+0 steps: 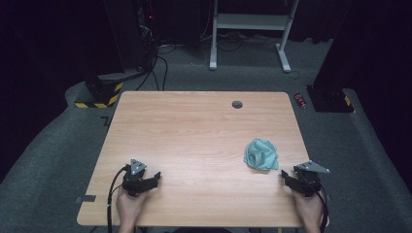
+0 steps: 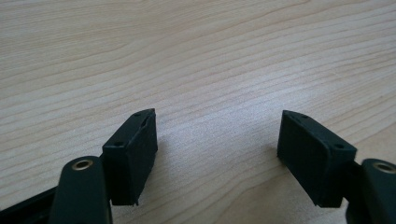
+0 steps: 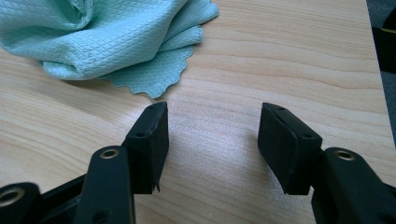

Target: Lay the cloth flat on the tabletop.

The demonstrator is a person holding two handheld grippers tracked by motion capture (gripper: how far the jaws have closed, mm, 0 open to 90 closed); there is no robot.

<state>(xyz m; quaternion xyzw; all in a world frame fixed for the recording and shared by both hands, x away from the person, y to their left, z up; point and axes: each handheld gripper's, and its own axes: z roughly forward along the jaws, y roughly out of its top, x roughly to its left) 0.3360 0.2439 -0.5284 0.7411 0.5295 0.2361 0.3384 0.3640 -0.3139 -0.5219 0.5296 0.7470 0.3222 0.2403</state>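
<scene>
Mint-green cloth point(image 1: 261, 154) is seen crumpled in a loose heap on the right part of the wooden tabletop point(image 1: 194, 141), toward the near edge. In the right gripper view the cloth point(image 3: 107, 37) is shown with a fine diamond weave and a scalloped hem, bunched at the far left of that picture, its lowest edge just beyond the left jaw without touching it.

Just right of the cloth and slightly nearer, the right hand-held gripper point(image 1: 287, 177) is held by a hand at the near right corner of the tabletop, with its grey three-cornered plate on top. Its jaws are pointed leftward, toward the cloth. In its own view the right hand-held gripper point(image 3: 212, 144) is seen with the jaws spread wide apart and only bare wood between them; nothing is gripped.

Well apart from the cloth, the left hand-held gripper point(image 1: 154, 177) is held low over the near left part of the tabletop, a cable trailing from it toward the near edge. In its own view the left hand-held gripper point(image 2: 217, 154) is likewise shown with jaws standing apart, over bare wood grain.

A round grommet hole point(image 1: 237, 104) is set into the tabletop near the far edge. Grey carpet point(image 1: 58, 160) is spread around it.
</scene>
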